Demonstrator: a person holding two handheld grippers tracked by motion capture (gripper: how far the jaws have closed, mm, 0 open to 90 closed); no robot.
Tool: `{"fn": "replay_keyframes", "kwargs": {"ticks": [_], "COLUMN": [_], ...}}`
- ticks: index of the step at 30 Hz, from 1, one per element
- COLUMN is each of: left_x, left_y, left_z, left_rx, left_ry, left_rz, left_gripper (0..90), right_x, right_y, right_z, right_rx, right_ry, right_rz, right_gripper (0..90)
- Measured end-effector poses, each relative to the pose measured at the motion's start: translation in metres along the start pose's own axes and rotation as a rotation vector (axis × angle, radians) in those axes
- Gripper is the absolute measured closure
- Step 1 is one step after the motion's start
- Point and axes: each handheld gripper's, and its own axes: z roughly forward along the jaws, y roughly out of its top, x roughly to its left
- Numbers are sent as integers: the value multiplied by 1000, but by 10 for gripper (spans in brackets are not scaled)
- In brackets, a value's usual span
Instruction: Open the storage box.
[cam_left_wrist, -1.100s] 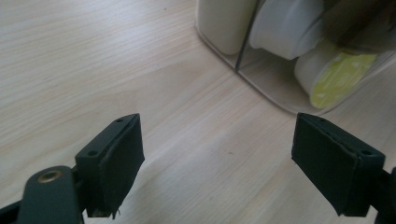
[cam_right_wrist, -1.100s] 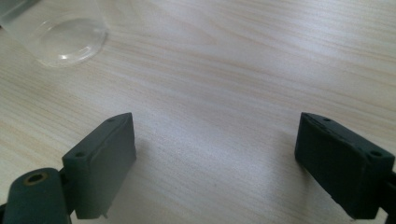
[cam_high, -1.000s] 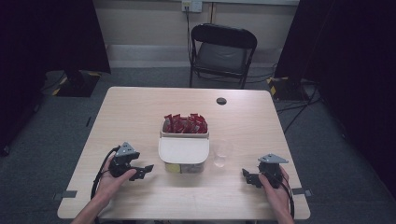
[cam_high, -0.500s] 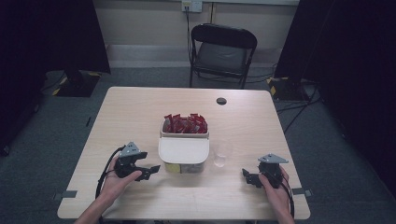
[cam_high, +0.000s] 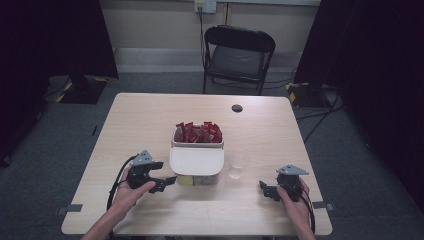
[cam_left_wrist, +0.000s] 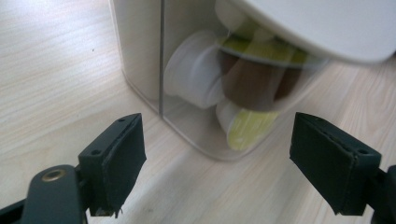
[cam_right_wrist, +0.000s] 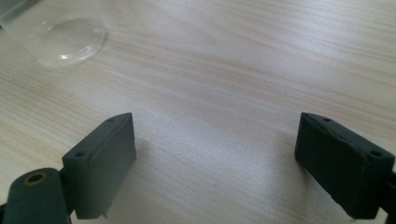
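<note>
Just left of the clear lidded container (cam_high: 196, 167), the left gripper (cam_high: 167, 182) sits low on the table (cam_high: 150, 115), jaws spread wide and holding nothing, aimed straight at the container's near corner. One white lid (cam_high: 196, 159) caps that container, and through its clear wall (cam_left_wrist: 187, 116) the left gripper view picks out small pods (cam_left_wrist: 196, 74), at least three, white-bodied with yellow-green tops; the exact count is hard to tell through the plastic. Directly behind the container stands one open box of red packets (cam_high: 198, 133), too tightly packed to count. Just right of the container, one clear plastic cup (cam_high: 238, 164) stands upright. Further right of the container, well apart, the right gripper (cam_high: 265, 190) rests with its jaws wide open too, gripping nothing, bare wood between them. Beyond the container, one small dark disc (cam_high: 237, 108) lies near the table's far edge.
</note>
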Motion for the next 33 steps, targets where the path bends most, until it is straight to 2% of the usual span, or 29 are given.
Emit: {"fn": "replay_keyframes", "kwargs": {"ticks": [8,17,24,33], "left_x": [-2,-3,-3,-6], "left_y": [6,8,10,15], "left_z": [0,-1,-1,-3], "left_rx": [-10,-32,-53,-54], "left_ry": [-7,-22,-39,-43], "left_rz": [14,13,-6,5], "left_gripper": [166,160,154,156], "right_x": [0,0,0,0], "right_y": [0,0,0,0], "right_z": [0,0,0,0], "right_rx": [-1,-1,0,1], "right_ry": [1,0,0,1], "right_rz": [-1,-1,0,1], "right_gripper": [117,117,118,117]}}
